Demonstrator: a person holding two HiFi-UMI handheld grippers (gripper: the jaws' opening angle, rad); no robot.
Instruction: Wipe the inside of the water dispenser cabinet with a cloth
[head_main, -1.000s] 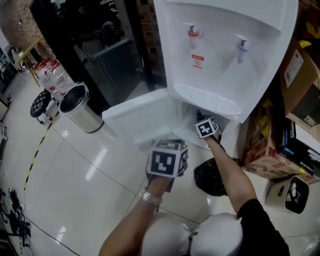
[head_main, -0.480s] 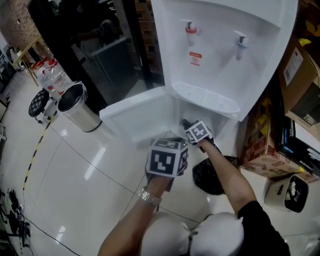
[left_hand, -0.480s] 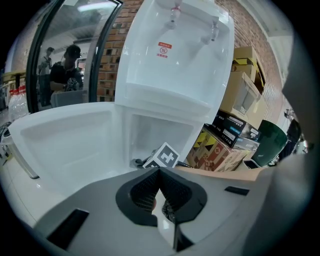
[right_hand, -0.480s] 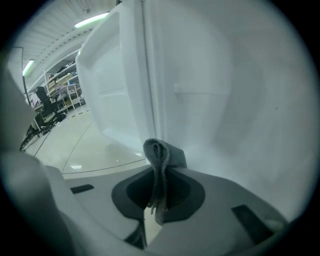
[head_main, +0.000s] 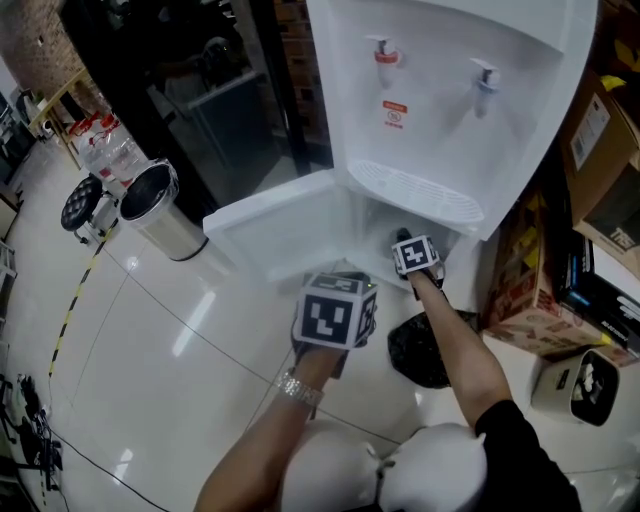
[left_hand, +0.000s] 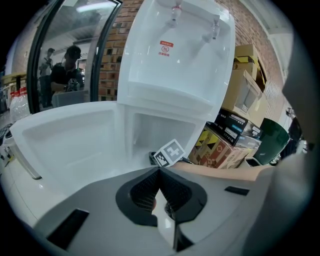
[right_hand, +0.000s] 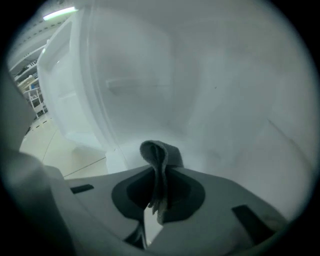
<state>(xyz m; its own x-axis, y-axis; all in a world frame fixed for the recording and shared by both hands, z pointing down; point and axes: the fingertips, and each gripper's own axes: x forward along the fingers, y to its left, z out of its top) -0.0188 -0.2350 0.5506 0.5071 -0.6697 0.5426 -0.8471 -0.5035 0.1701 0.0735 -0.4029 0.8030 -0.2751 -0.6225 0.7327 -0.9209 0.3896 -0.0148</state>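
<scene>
The right tongs (right_hand: 159, 175) are clamped on a grey cloth (right_hand: 161, 159), whose folded loop sticks out just ahead of the tips inside the lower cabinet (right_hand: 200, 90) of the white water dispenser (head_main: 450, 110). That view is hazy, so whether the cloth touches a cabinet wall cannot be told, and the walls blur into one pale surface. From the head view the cloth is hidden. Only the right marker cube (head_main: 416, 256) and the forearm behind it show at the cabinet mouth, under the drip tray (head_main: 415, 195). The left tongs (left_hand: 159, 176) are closed with nothing between them, held outside the cabinet near the open door (head_main: 280, 230). From above, the left cube (head_main: 336, 314) covers their tips. The dispenser's top is cut off by the frame edge above the red tap (head_main: 385, 60) and blue tap (head_main: 485, 85). A black bag (head_main: 425, 355) lies on the floor under the right arm, partly covered by it. Cardboard boxes (head_main: 600, 150) run out of frame at the right.
</scene>
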